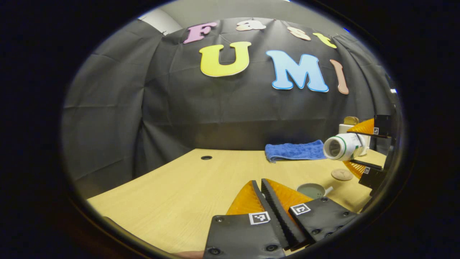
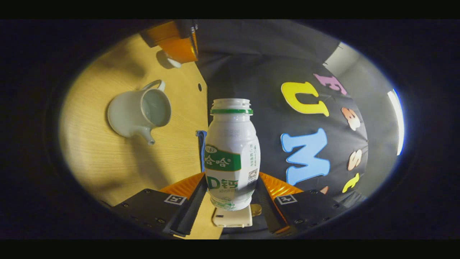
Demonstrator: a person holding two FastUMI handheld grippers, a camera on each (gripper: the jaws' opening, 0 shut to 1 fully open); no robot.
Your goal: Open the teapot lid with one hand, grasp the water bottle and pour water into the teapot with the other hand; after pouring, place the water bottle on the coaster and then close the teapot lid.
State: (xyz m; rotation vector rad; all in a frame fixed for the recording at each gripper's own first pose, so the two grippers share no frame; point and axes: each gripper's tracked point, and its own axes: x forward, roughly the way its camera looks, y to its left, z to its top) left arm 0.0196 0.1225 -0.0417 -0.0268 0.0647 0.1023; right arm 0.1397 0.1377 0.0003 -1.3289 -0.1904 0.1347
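A recording booth is being shown: a wooden bench point(image 1: 172, 194) is being enclosed by black cloth walls point(image 1: 222, 115).

The left gripper view sits low over the tabletop point(image 1: 172, 187), facing the booth wall; the right gripper view is rolled sideways, close — both catch the teapot point(image 2: 138, 115).
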